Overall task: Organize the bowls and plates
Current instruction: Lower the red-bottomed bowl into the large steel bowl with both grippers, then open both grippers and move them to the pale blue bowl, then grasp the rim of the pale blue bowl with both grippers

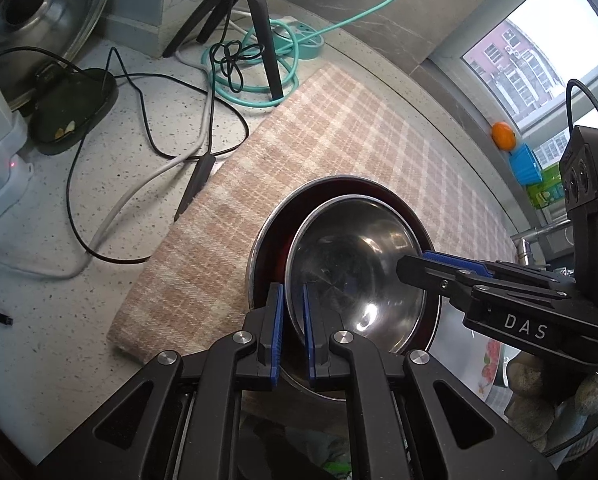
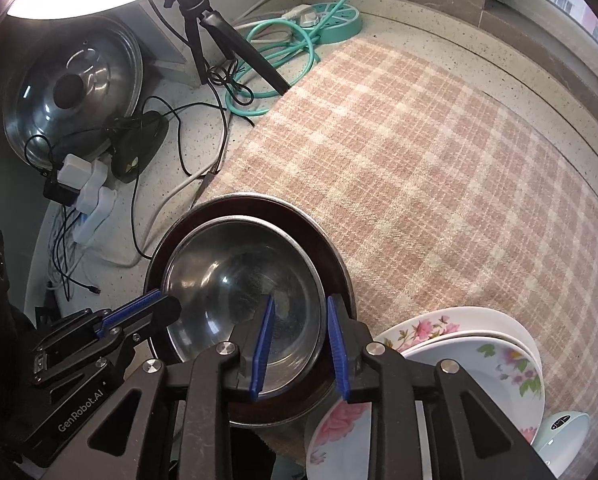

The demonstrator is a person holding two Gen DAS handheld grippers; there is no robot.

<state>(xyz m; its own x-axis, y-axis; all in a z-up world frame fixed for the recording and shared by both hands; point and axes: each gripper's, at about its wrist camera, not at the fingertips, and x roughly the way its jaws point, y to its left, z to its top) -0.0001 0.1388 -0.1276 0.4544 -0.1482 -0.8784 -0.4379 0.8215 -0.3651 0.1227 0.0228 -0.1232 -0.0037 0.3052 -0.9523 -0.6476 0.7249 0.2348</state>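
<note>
A small steel bowl [image 1: 359, 268] sits tilted inside a larger dark-red bowl with a steel rim [image 1: 267, 248] on a pink plaid cloth [image 1: 331, 128]. My left gripper [image 1: 293, 328] is shut on the small bowl's near-left rim, one blue pad on each side of the wall. My right gripper [image 2: 299, 344] is open, its pads straddling the small bowl's [image 2: 239, 292] right rim without clamping; it also shows at the right of the left wrist view [image 1: 439, 266]. A stack of white floral plates [image 2: 471, 356] lies just right of the bowls.
A tripod [image 1: 255, 12], teal cable and round teal power strip [image 2: 331, 20] lie at the back. Black and white cables, a black oval tray [image 1: 71, 108], a charger and a pot lid [image 2: 75, 92] lie left on the speckled counter. A window ledge holds an orange [image 1: 503, 135].
</note>
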